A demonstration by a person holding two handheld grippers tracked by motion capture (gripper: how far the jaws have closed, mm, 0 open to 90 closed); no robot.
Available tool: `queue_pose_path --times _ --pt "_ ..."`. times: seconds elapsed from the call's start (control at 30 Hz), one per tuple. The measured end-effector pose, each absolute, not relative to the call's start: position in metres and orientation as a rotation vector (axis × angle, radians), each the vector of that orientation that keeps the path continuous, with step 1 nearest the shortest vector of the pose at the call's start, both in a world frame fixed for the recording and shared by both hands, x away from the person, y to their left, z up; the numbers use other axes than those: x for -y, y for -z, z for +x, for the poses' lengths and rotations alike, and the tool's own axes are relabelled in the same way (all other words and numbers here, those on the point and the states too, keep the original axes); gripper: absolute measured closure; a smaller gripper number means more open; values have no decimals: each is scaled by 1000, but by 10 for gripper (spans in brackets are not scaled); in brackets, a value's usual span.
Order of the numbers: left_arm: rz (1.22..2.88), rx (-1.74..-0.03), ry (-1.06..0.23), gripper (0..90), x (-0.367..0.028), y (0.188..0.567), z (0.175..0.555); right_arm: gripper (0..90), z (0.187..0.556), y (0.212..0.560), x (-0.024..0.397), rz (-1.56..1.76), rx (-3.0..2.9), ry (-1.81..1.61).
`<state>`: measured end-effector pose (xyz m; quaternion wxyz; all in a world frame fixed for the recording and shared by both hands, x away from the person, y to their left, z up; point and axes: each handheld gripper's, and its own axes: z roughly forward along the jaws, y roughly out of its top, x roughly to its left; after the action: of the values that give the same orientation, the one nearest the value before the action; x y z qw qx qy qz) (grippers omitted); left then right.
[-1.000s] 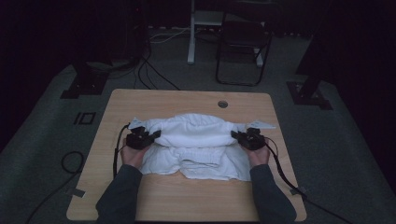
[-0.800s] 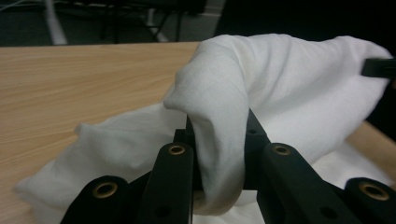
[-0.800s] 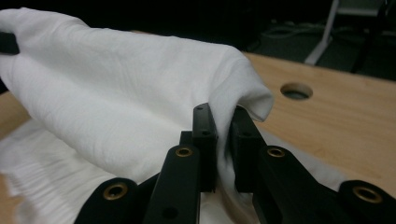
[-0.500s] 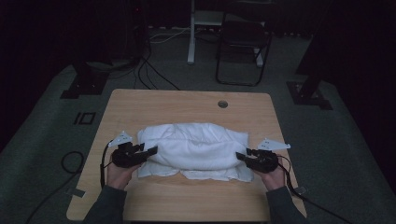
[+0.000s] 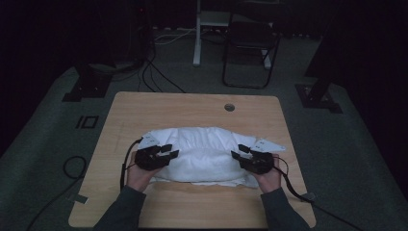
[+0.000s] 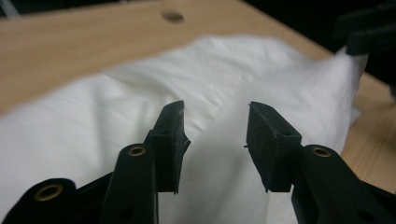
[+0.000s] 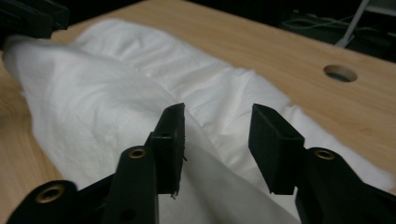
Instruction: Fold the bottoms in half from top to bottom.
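Cloth (image 5: pixel 204 154) sits bunched in the middle of the frame on the table (image 5: pixel 192 108), stretched between both tools. Left gripper (image 5: pixel 166 151) at its left end has let go, jaws just eased in a bit; right gripper (image 5: pixel 240 155) at the right end is released too, nothing pinched

My left gripper (image 5: pixel 166 153) and right gripper (image 5: pixel 243 155) sit at opposite ends of the folded white cloth (image 5: pixel 204 153), jaws apart, tips over the fabric and pointing inward at each other. Left jaws just closed a little. Cable hole (image 5: pixel 229 107) is beyond the cloth on the wooden table (image 5: pixel 192 108).
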<state>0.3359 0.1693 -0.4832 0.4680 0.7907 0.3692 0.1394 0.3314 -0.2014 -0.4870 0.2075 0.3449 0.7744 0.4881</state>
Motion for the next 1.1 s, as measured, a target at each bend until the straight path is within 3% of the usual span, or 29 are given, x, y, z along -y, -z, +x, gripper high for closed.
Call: queue_pose_path --times 0.17,0.27,0.53,0.83,0.97,1.0,1.07,1.1 --pt "2090 -915 -330 624 -154 529 334 604 332 533 184 985 -2271 -1156" --pt "2091 -929 -312 629 -155 538 334 609 330 552 183 1004 -2307 -1106" --pt "2113 -928 -371 635 -151 551 332 630 329 561 181 1004 -2324 -1077" --pt "2012 -965 -232 638 -164 559 338 633 331 566 184 1042 -2316 -1133" --pt "1966 -999 -154 492 -171 544 339 632 332 566 185 1051 -2315 -1143" --pt "1936 -1017 -240 448 -178 529 339 631 332 567 185 1054 -2314 -1145" --pt "1912 -1027 -267 388 -181 524 339 631 332 567 185 1057 -2313 -1147" --pt "1853 -1080 -359 362 -193 514 343 630 332 567 186 1060 -2311 -1156"
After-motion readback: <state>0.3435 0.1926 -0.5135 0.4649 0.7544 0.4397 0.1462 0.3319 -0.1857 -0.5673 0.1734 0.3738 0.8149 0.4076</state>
